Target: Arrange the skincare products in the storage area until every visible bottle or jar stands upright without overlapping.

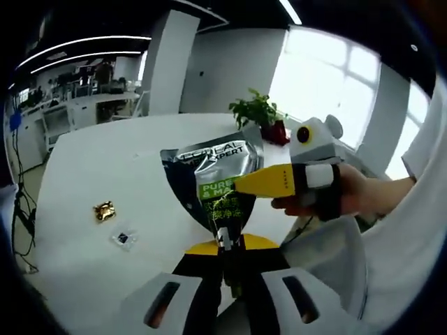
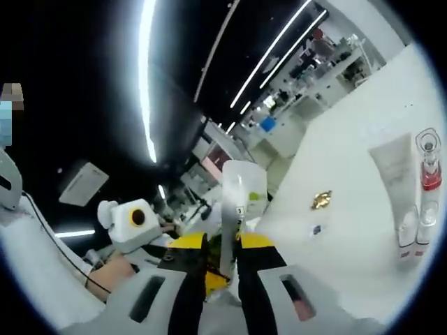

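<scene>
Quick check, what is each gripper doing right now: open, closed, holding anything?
Left gripper: closed on the bottom edge of the silver sachet.
Right gripper: closed on the same sachet, seen edge-on.

My left tongs (image 1: 227, 255) cover the bottom of the silver packet (image 1: 213, 185), and my right tongs (image 1: 246, 184) hide some of its green words. The small gold thing (image 1: 104, 210) on the bench (image 1: 105, 160) is too tiny to name. The white tube (image 2: 396, 183) is blurry.
</scene>
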`<act>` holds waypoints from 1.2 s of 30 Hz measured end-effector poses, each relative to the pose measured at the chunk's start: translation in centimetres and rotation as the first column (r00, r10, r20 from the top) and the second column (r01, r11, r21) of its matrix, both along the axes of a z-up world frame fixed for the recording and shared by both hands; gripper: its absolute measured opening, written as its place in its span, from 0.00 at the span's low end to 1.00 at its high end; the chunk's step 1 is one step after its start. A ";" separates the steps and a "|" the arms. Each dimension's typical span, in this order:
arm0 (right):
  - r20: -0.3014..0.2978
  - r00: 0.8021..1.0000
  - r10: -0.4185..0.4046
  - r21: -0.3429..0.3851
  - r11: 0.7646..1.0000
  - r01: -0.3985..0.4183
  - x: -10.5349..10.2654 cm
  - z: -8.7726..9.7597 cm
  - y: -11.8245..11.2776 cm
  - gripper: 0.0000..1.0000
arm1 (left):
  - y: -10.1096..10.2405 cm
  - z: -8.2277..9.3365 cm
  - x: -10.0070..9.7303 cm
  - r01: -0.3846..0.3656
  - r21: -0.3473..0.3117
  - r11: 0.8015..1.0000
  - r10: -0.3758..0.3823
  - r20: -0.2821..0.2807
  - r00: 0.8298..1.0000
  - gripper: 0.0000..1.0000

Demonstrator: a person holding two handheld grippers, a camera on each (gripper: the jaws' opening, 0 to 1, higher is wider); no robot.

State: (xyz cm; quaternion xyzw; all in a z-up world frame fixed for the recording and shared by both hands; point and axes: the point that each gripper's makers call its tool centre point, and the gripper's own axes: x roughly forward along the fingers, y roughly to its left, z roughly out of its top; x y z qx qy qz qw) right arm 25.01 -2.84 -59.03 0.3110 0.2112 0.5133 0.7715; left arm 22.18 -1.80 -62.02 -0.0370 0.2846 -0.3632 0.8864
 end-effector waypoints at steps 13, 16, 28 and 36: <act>0.007 1.000 0.022 0.015 1.000 -0.022 -0.5 0.4 0.0 0.08 | -0.5 -0.1 -0.4 0.030 -0.054 0.998 -0.030 0.000 1.000 0.23; -0.004 1.000 0.019 0.033 0.999 -0.019 -0.3 0.6 -0.3 0.07 | -0.3 0.1 -0.3 0.026 -0.063 0.998 -0.026 0.007 1.000 0.28; 0.002 1.000 0.004 0.028 1.000 -0.004 0.3 0.6 -1.8 0.06 | 1.7 1.8 0.0 -0.019 -0.158 0.987 0.023 0.026 0.999 0.40; -0.009 1.000 0.024 0.070 0.997 -0.023 -0.2 1.6 -1.9 0.05 | 3.2 2.9 0.9 -0.040 -0.217 0.975 0.050 0.042 0.998 0.50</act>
